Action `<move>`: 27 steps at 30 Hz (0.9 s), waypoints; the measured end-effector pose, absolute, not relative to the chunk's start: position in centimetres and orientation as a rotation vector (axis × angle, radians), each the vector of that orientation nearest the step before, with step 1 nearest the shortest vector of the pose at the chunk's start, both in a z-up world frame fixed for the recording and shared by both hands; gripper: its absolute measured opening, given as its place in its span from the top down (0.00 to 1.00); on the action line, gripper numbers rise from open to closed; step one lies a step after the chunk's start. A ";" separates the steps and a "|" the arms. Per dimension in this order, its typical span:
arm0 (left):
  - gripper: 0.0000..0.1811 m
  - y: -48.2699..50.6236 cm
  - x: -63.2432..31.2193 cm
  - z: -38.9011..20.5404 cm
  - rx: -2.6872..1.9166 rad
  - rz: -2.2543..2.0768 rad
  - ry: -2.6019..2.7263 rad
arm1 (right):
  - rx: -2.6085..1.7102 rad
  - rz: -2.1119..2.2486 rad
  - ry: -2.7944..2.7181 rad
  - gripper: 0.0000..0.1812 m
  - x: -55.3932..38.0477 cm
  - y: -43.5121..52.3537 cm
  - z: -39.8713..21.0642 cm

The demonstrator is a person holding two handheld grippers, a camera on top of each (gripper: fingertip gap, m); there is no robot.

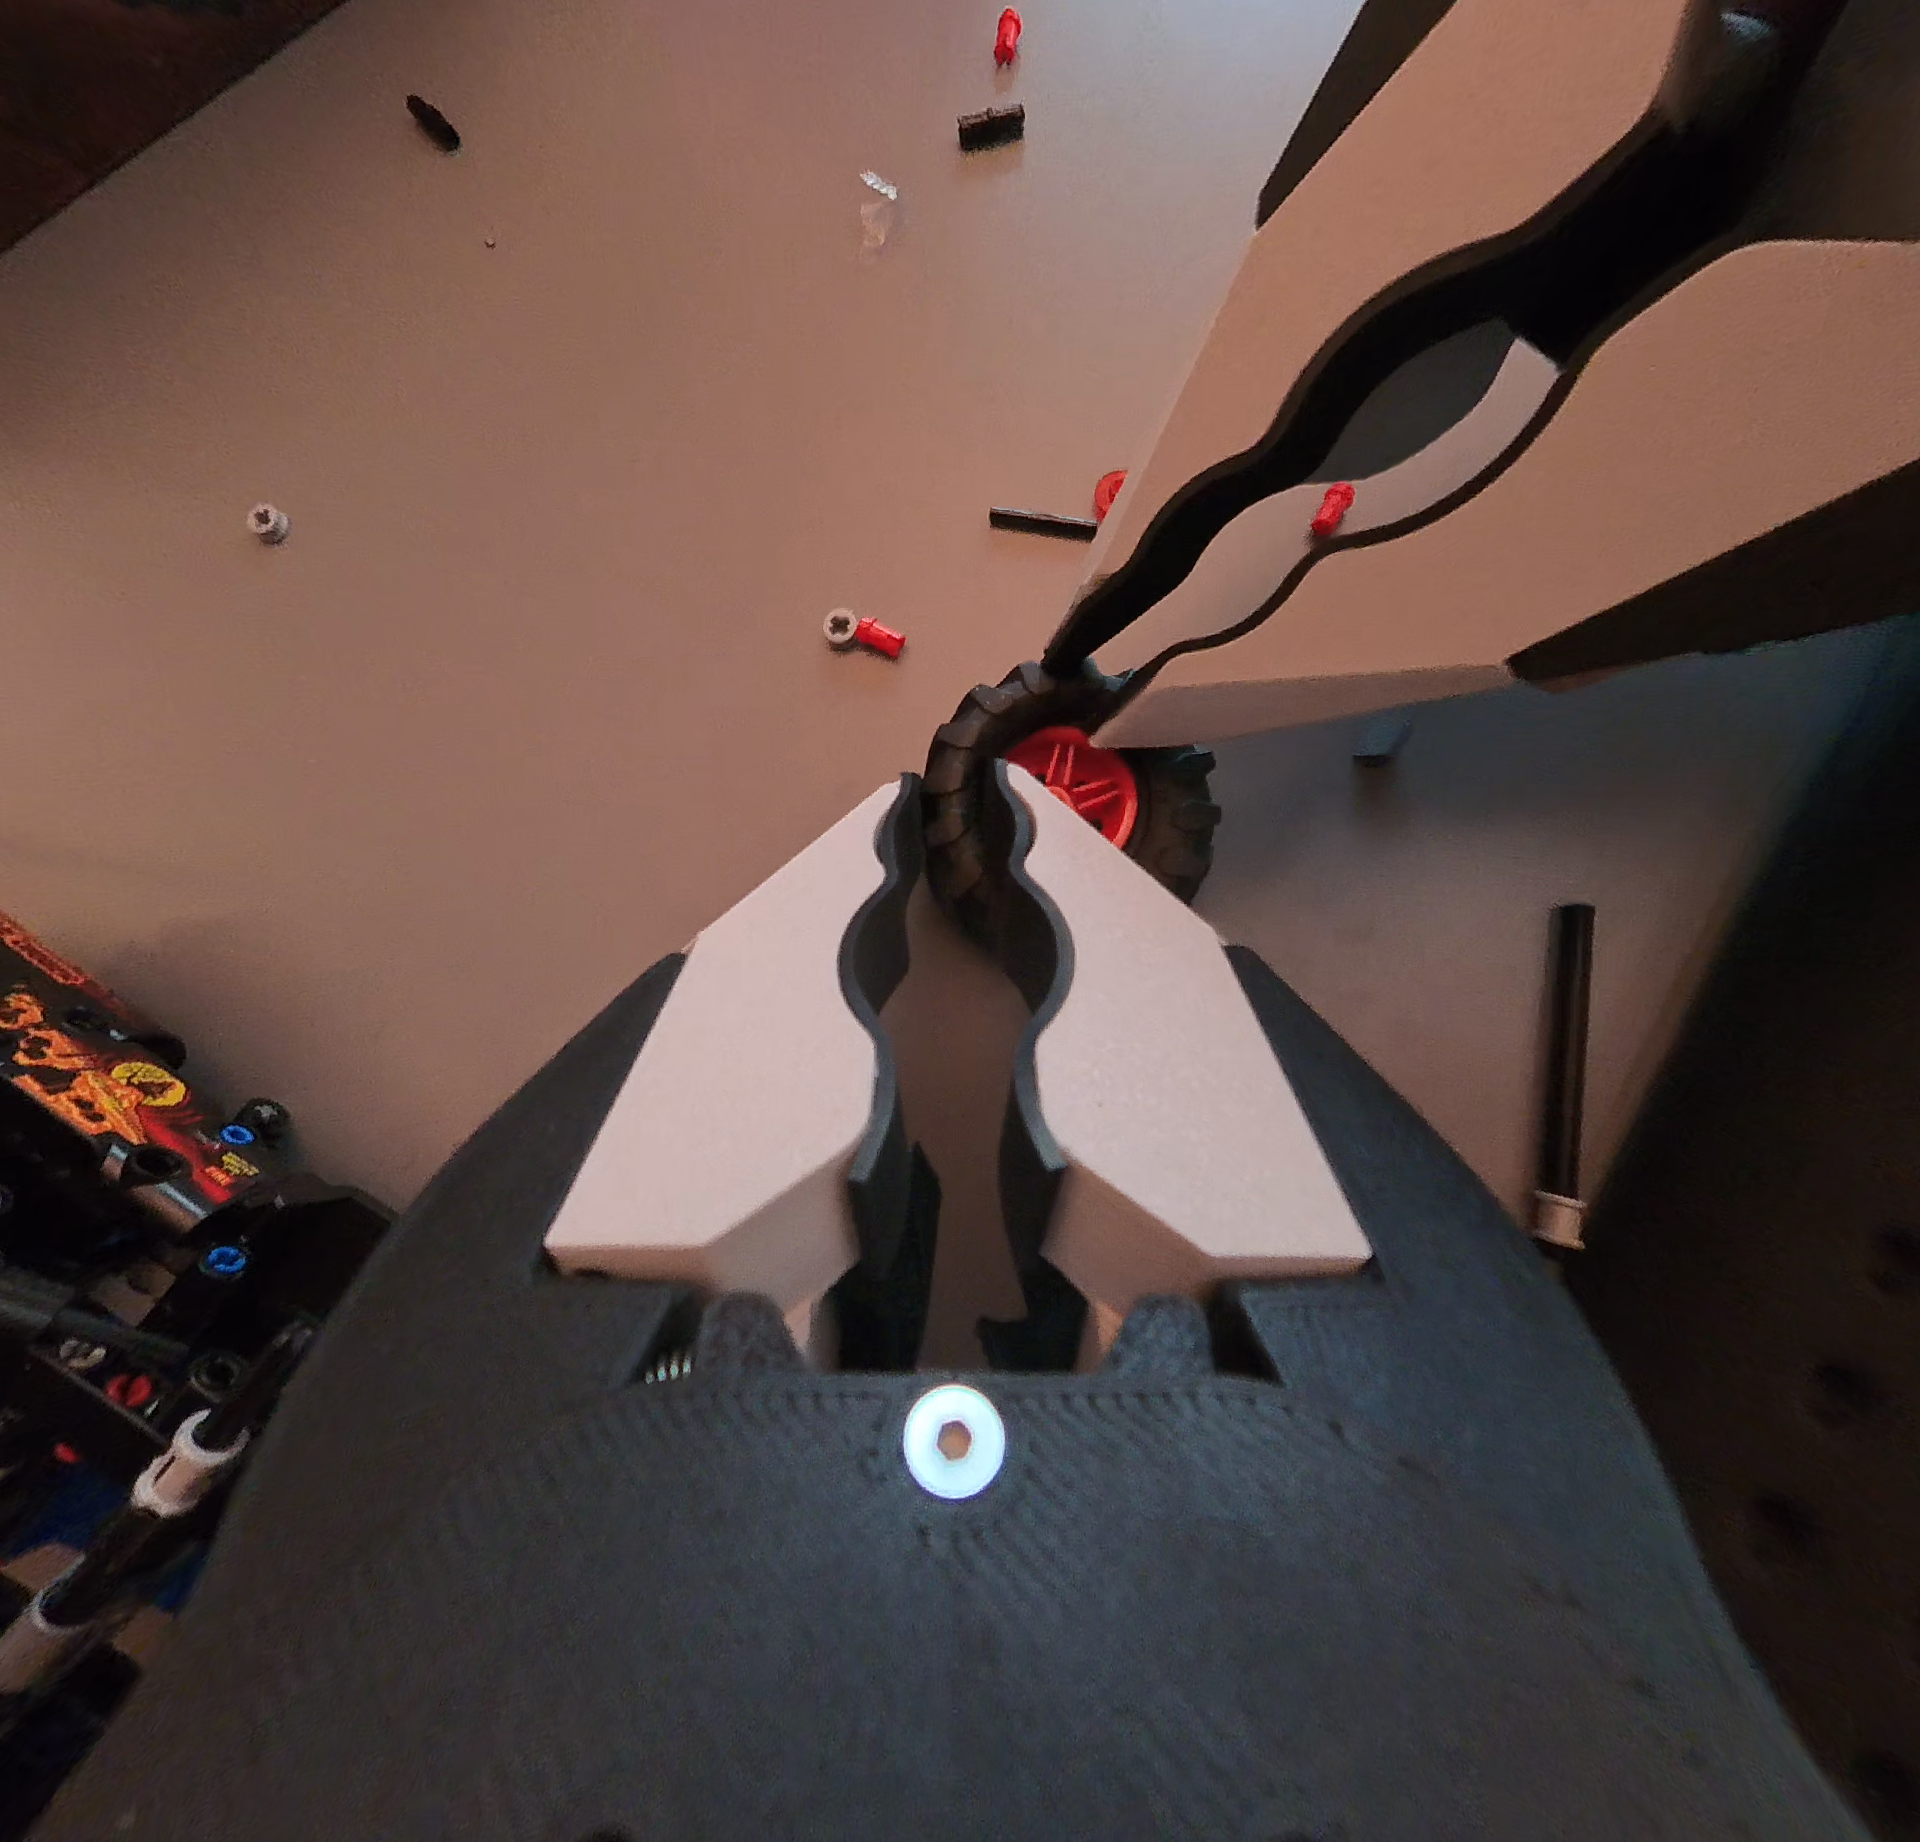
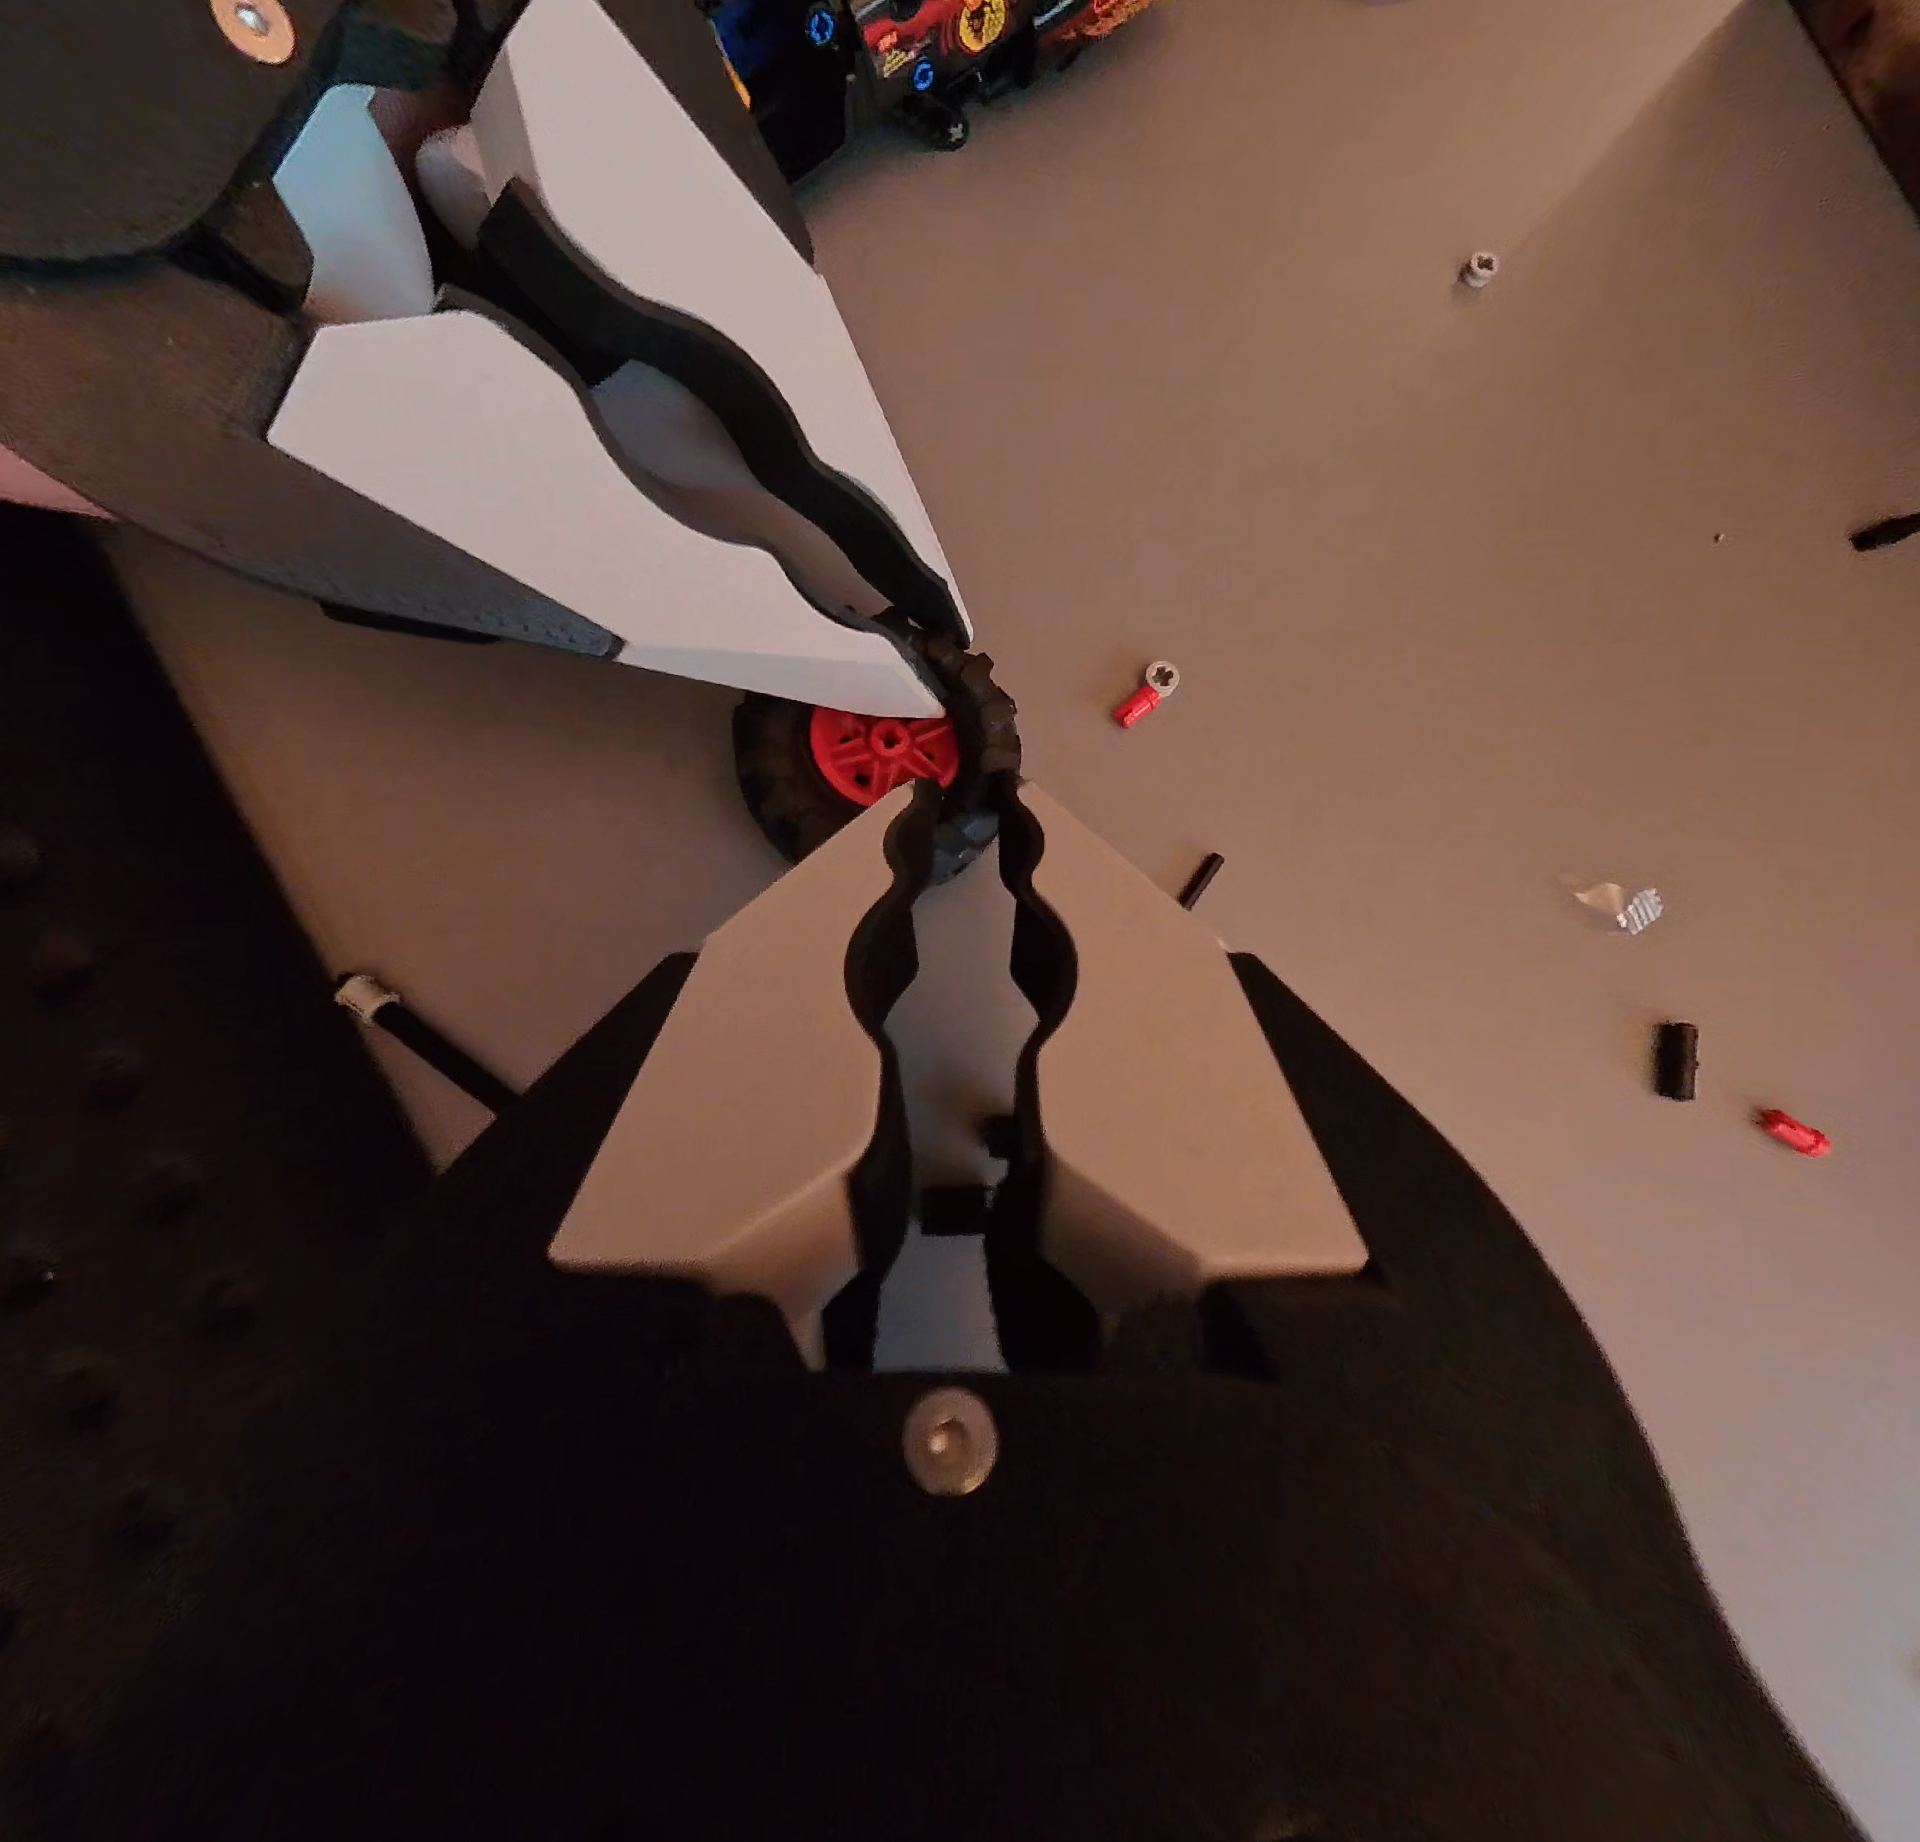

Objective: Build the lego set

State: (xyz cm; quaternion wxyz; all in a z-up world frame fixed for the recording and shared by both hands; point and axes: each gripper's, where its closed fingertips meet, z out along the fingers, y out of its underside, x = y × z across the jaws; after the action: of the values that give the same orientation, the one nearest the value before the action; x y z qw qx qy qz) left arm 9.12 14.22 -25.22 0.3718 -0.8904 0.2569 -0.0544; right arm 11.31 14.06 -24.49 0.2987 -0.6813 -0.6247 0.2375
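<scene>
Both hand-held grippers pinch the same black tyre: the left hand-held gripper [image 1: 961, 805] holds one part of its rubber ring between narrow tips, and the right hand-held gripper [image 2: 961, 805] holds another part from the opposite side. This tyre [image 1: 966, 836] seems to be loose and bent, lifted a little above the desk [image 1: 520, 442]. Just behind and under it lies a red wheel [image 2: 883, 753] already wearing its own tyre, flat on the desk with its hub axis pointing up.

I judge the step is to bring the tyre onto a rim, so what matters is that the tyre lies straight ahead of both tips, equally near to each hand.

Around are small parts: a grey bush with a red pin [image 1: 864, 632] near the wheel, a black axle [image 1: 1042, 522], another grey bush [image 1: 268, 523] farther off, a long black axle with a pale end [image 1: 1567, 1065] at the side. The half-built truck [image 2: 987, 16] stands well apart. Nothing blocks the tyre except the finished wheel beneath it
</scene>
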 end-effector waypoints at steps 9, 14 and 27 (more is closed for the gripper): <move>0.93 14.4 9.2 -25.2 -2.287 -0.178 0.635 | -1.769 0.571 -1.729 0.94 11.5 14.2 -24.7; 0.92 14.1 9.2 -25.2 -2.270 -0.298 0.619 | -1.813 0.615 -1.677 0.96 11.0 14.3 -24.2; 0.92 11.9 13.8 -25.1 -2.154 -0.428 0.984 | -1.773 0.593 -1.782 1.00 12.4 13.4 -24.5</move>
State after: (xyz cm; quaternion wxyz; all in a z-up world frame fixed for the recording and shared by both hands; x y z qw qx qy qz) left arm 13.84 11.91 -25.05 0.3594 -0.8352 0.3817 -0.1660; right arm 12.44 13.42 -24.54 0.2758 -0.6600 -0.6631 0.2205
